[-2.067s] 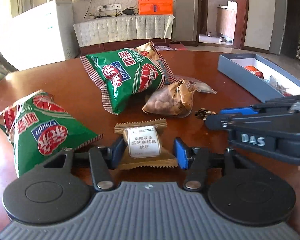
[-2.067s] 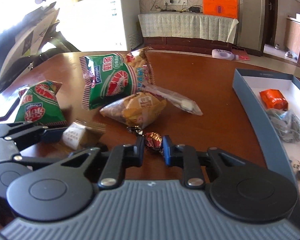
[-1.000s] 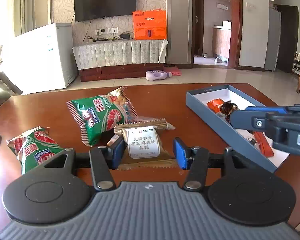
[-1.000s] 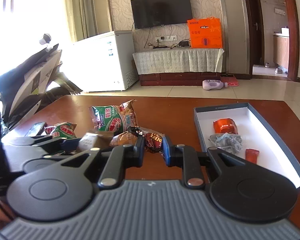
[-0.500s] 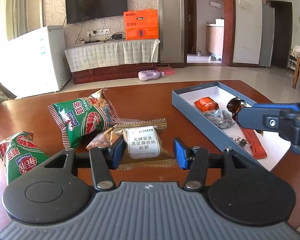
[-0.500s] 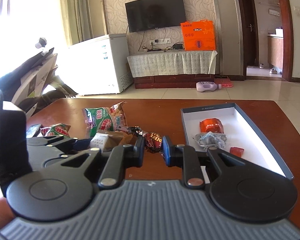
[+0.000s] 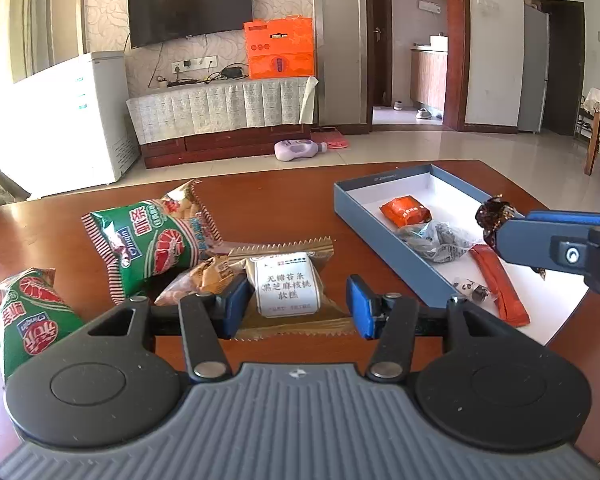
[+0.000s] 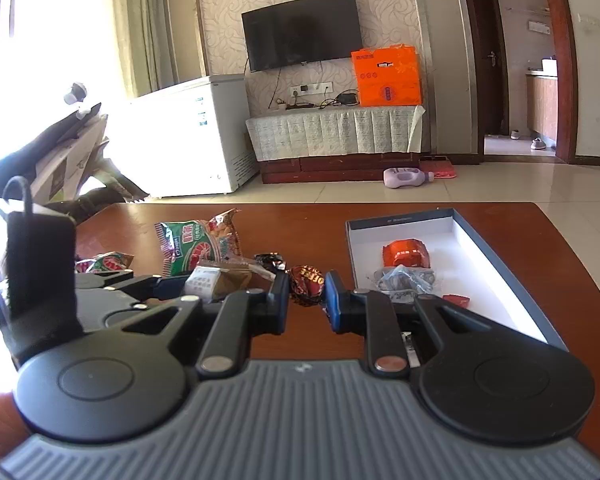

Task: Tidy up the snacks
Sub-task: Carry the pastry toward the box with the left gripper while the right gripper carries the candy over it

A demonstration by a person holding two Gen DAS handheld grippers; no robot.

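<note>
Left wrist | left claw (image 7: 298,306) clamps tan white-labelled cake packet (image 7: 286,286) | right claw (image 8: 307,294) clamps dark-red foil candy (image 8: 306,280)

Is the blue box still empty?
No. The open blue cardboard box already holds an orange packet, a crinkly grey wrapper and a red stick.

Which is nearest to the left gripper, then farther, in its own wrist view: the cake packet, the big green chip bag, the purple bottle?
1. Cake packet, between the left gripper fingers.
2. Big green chip bag, on the table, left of centre.
3. Purple bottle, lying on the floor beyond the table.
</note>
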